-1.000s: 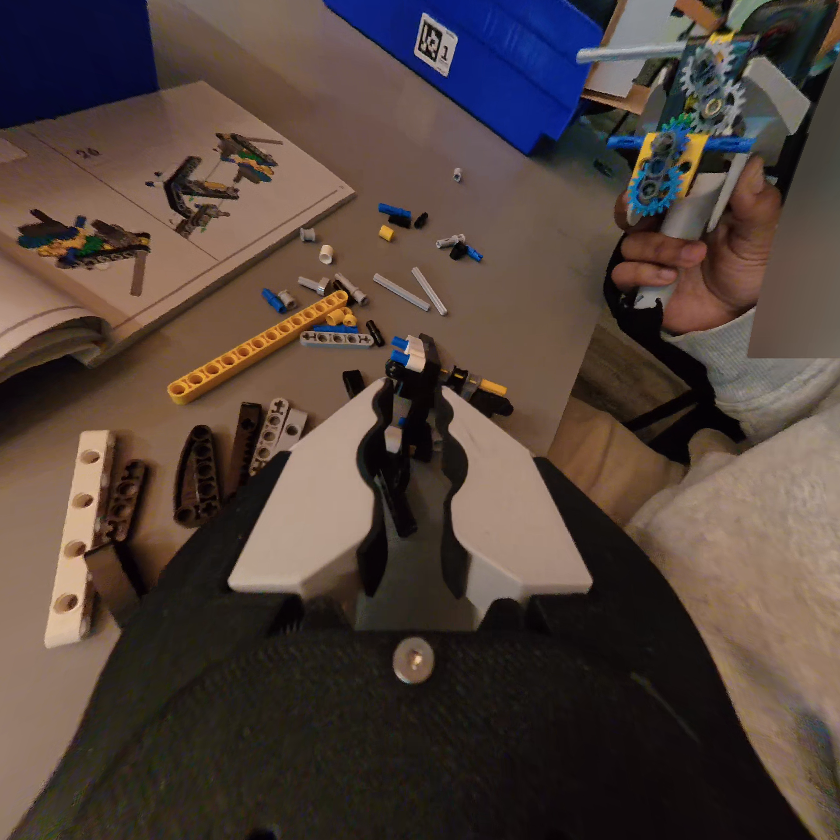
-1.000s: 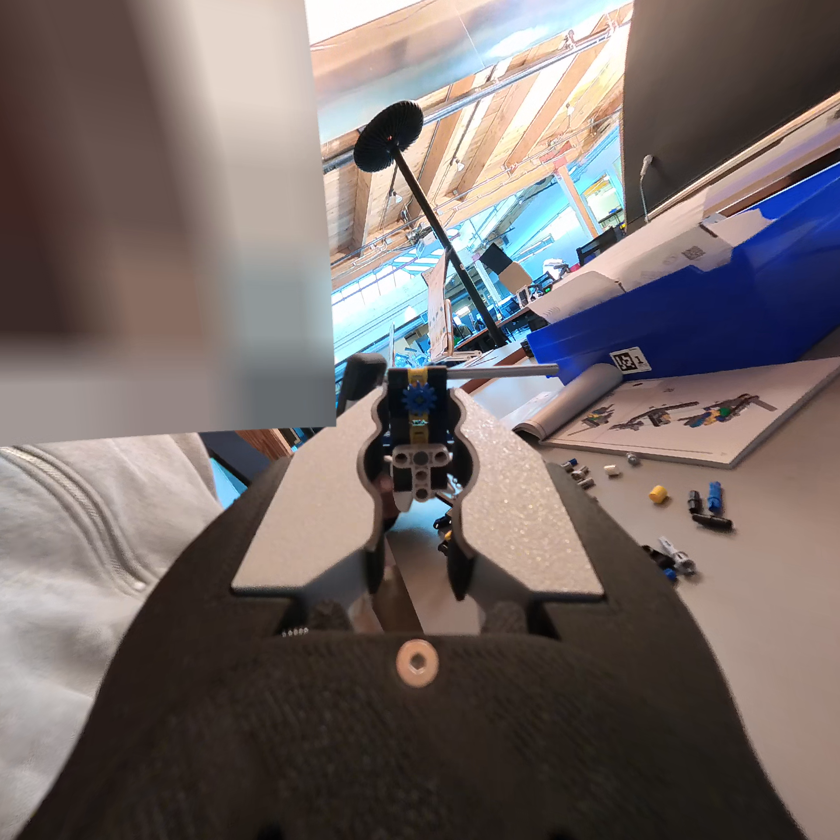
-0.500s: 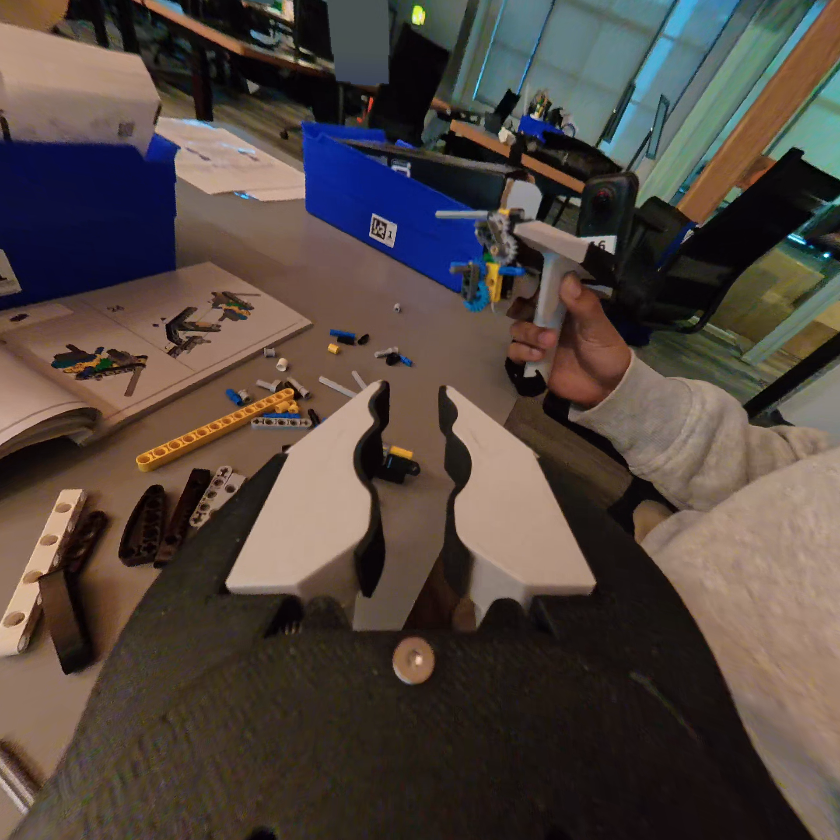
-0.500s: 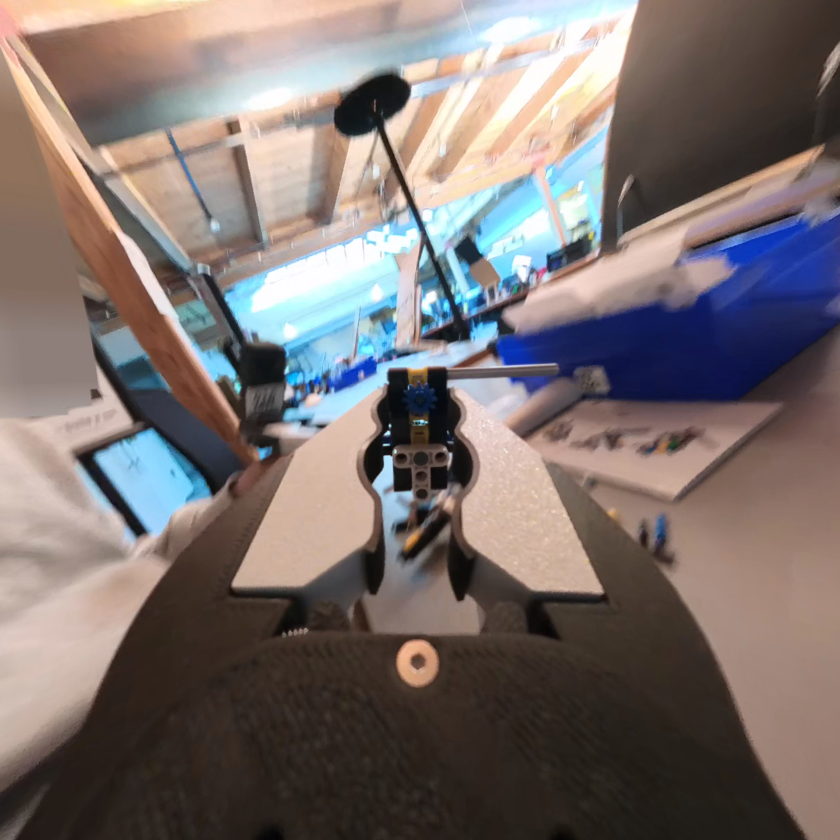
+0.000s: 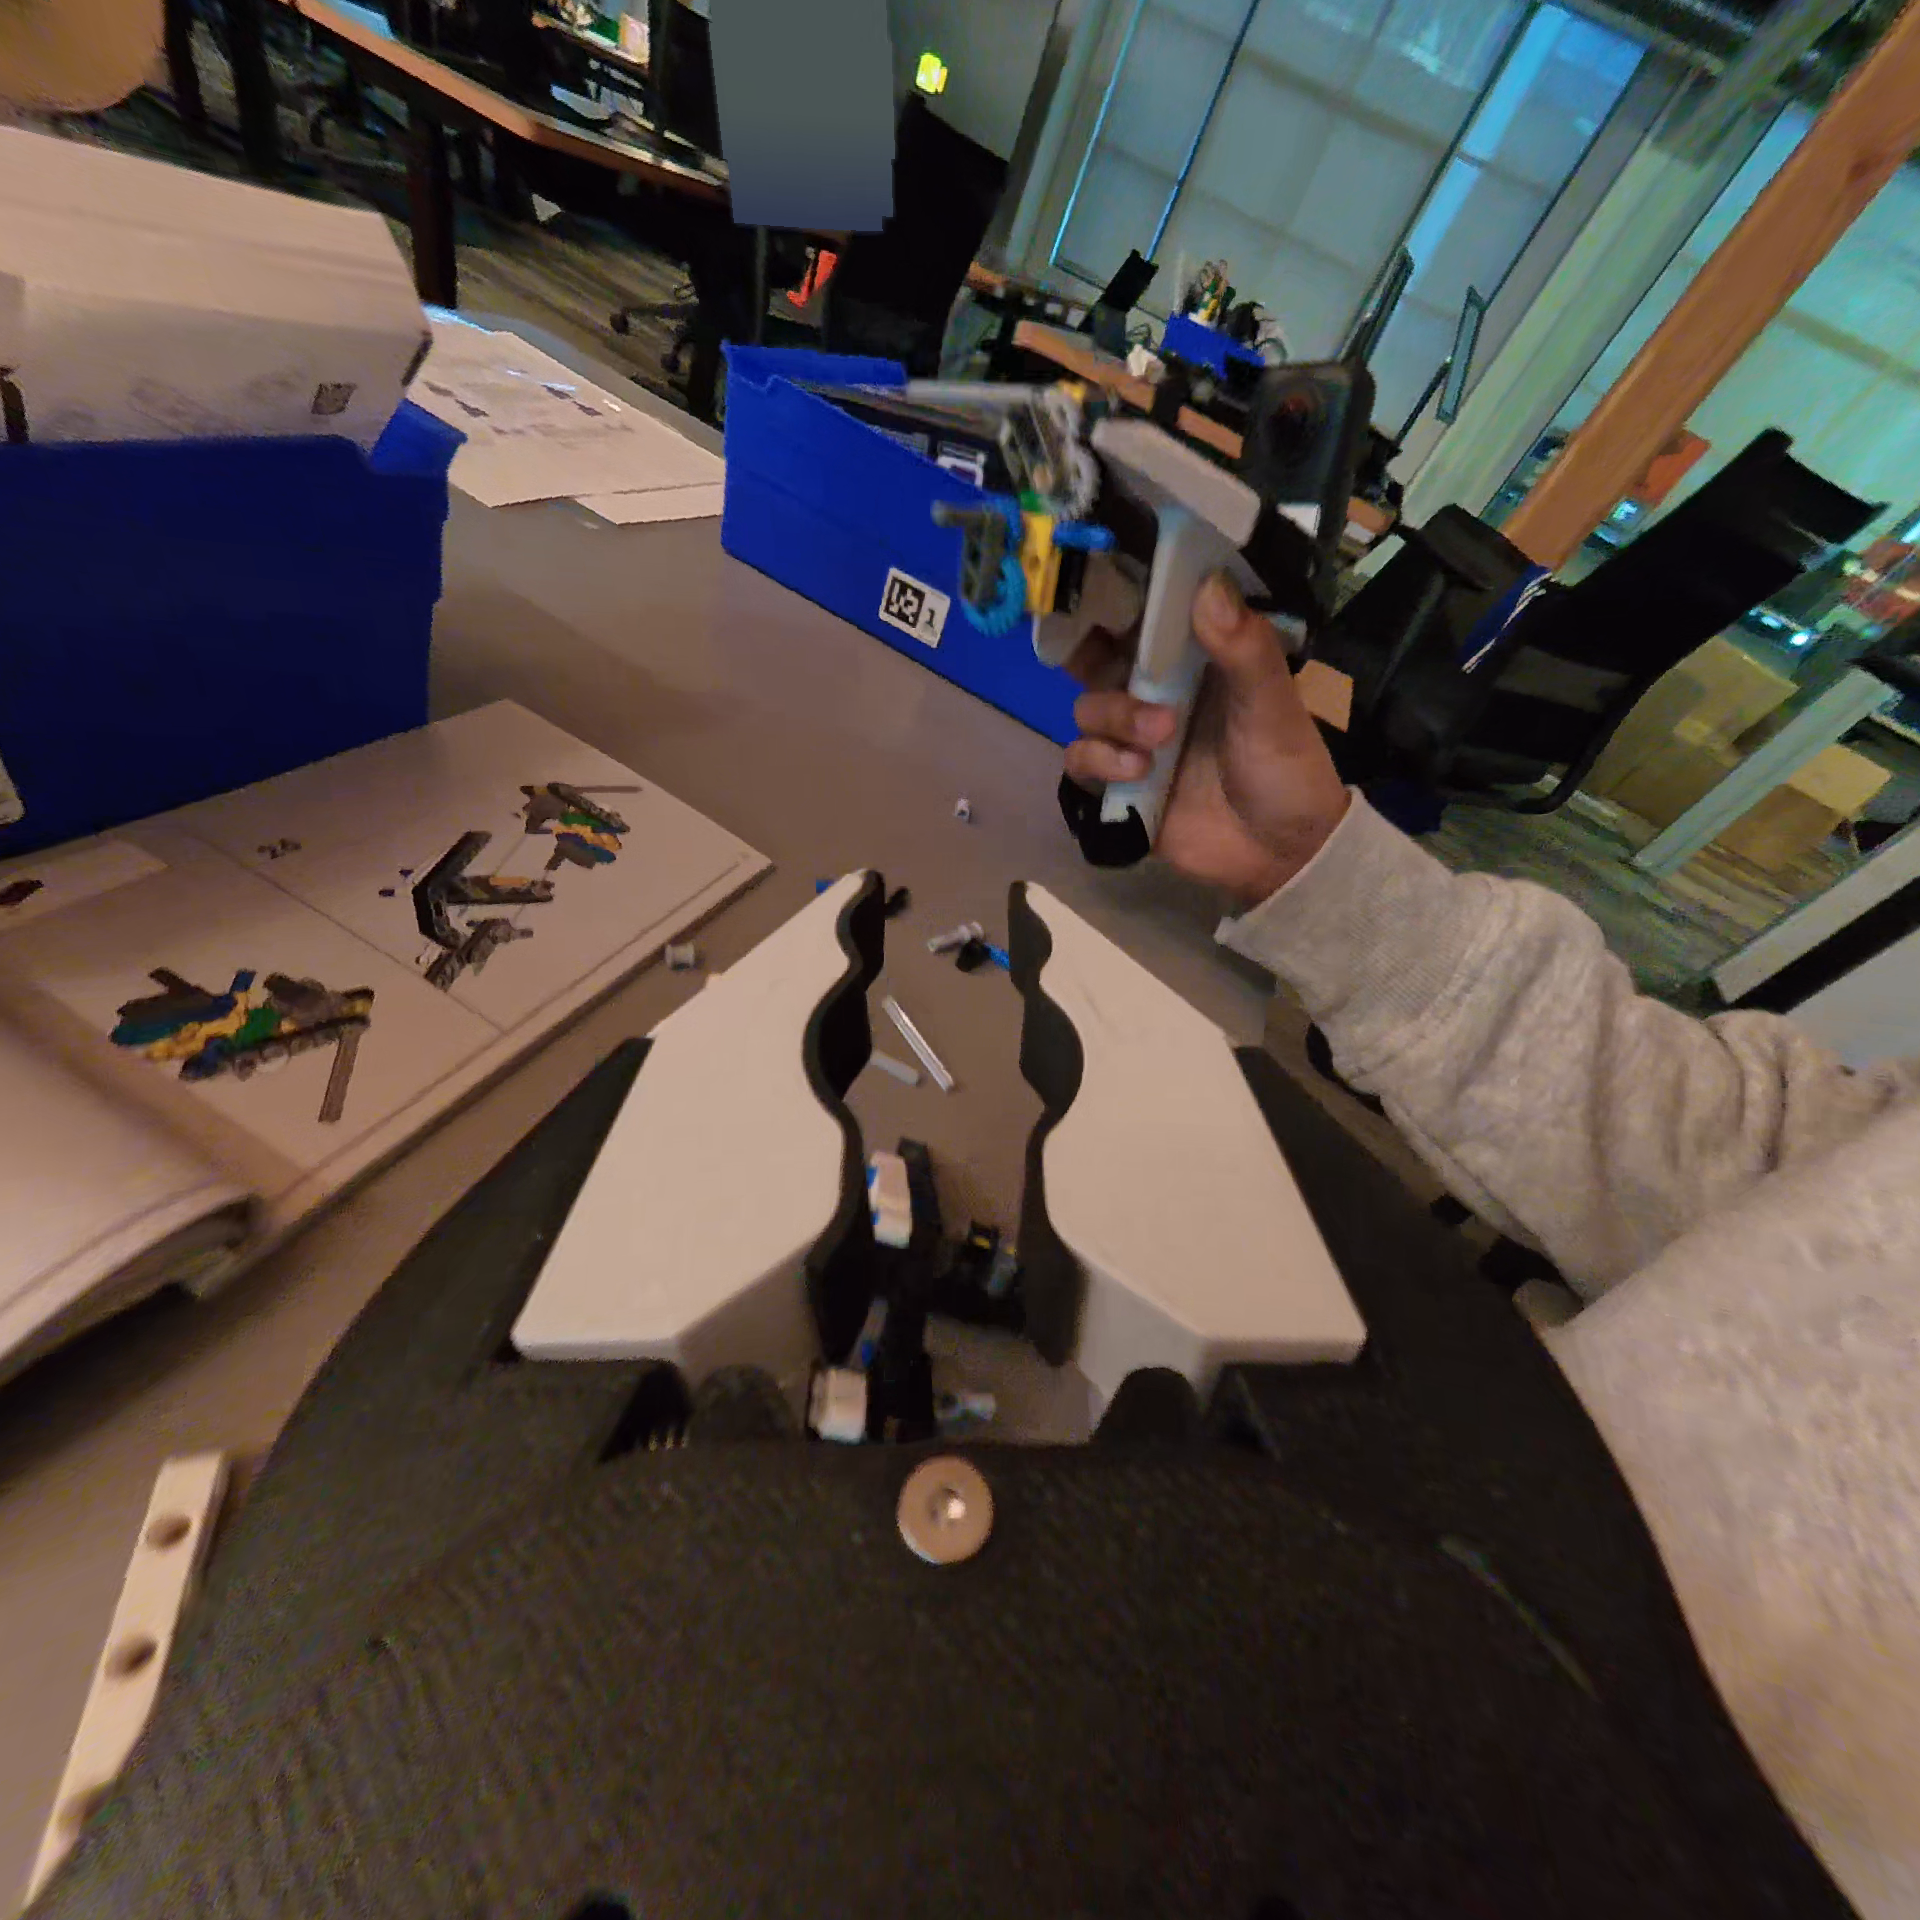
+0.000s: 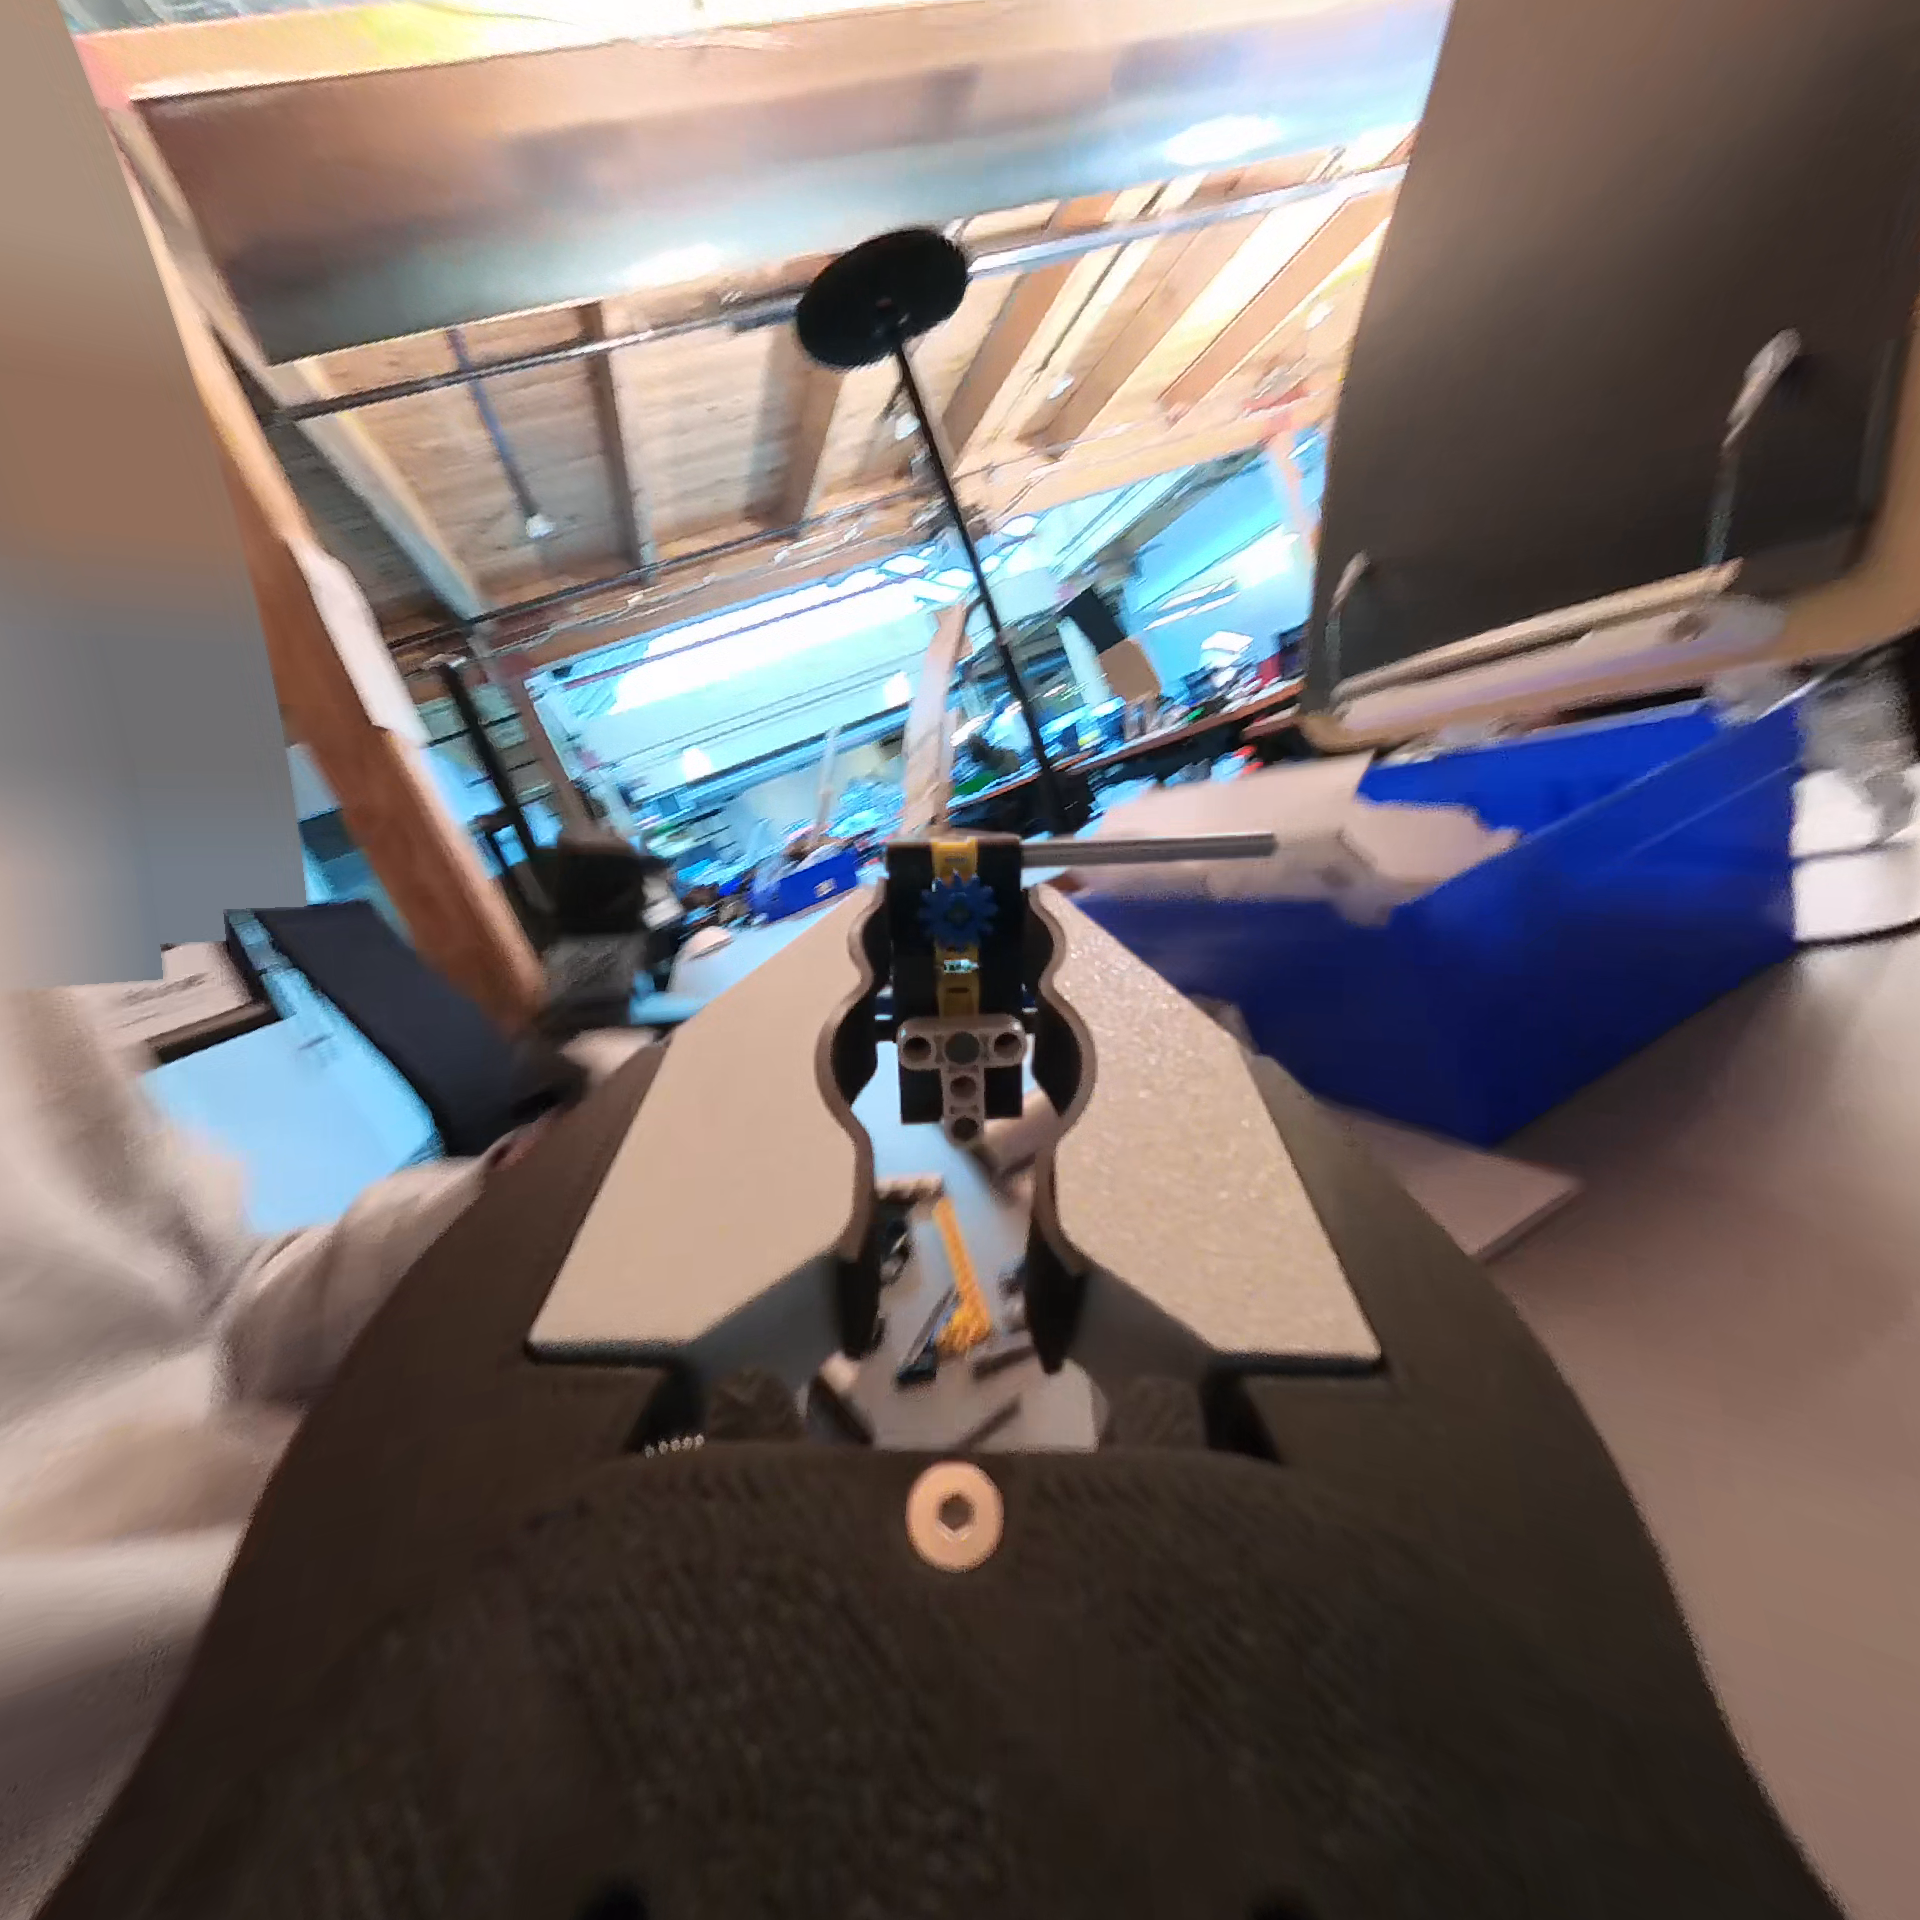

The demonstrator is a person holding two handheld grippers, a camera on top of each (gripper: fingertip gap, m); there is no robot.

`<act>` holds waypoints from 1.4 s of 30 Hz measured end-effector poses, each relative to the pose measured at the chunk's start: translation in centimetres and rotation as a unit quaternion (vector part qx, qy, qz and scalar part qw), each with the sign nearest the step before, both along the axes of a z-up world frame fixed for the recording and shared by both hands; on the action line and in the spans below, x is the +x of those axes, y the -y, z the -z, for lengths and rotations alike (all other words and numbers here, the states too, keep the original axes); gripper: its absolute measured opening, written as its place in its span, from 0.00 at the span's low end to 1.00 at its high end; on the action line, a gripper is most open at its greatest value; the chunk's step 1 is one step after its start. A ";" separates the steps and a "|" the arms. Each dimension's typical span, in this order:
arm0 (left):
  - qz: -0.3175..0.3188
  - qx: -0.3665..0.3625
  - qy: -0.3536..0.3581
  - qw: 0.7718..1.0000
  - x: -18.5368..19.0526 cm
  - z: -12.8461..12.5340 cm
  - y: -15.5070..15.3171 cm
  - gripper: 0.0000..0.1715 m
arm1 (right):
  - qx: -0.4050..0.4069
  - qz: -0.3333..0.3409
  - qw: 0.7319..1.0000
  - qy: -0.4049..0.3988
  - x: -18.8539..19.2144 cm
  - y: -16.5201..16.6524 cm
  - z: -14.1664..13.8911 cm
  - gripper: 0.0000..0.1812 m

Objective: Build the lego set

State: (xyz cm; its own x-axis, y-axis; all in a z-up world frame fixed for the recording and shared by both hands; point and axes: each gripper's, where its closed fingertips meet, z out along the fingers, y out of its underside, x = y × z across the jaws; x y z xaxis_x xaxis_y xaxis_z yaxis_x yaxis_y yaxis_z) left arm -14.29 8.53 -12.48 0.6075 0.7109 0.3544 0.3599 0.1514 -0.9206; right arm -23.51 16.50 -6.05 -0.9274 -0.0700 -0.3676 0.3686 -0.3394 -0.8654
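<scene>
Dim, wide-angle distortion, motion-blurred edges

Instruction booklet [image 5: 395, 935] left on table [image 5: 644, 665], bin [image 5: 831, 520] behind, loose pieces [image 5: 920, 1039] between.

The right gripper [image 6: 956, 935] is clamped on a small lego assembly [image 6: 958, 977] of black beams with a yellow strip down its front, a blue toothed gear and a light grey cross-shaped connector at its lower end. A thin grey axle rod [image 6: 1148, 849] sticks out sideways from the assembly's top, pointing right. Beyond, a blue plastic bin [image 6: 1507, 935] sits on the grey table [image 6: 1714, 1299]. A flat grey booklet [image 6: 1496, 1205] lies beside the bin. The view is blurred.
</scene>
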 end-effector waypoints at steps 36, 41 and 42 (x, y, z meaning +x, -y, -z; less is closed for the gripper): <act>0.025 0.030 -0.048 0.998 -0.5 -4.2 -8.6 0.21 | -0.087 -0.214 0.972 -0.034 4.7 -2.1 -2.1 0.13; 0.029 0.027 -0.033 0.999 -0.7 -3.5 -8.6 0.21 | -0.067 -0.198 0.977 -0.031 5.0 -2.5 -1.5 0.12; 0.024 0.023 -0.029 0.999 -0.8 -3.3 -8.3 0.21 | -0.069 -0.190 0.979 -0.030 4.7 -2.5 -1.6 0.12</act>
State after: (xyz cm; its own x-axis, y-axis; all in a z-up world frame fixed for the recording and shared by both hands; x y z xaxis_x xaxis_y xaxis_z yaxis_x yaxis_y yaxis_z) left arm -15.09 16.86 -9.14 0.6614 0.6636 0.3496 0.3137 0.1786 -0.9326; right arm -18.82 19.04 -4.49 -0.8446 -0.4590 -0.2755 0.4403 -0.3028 -0.8453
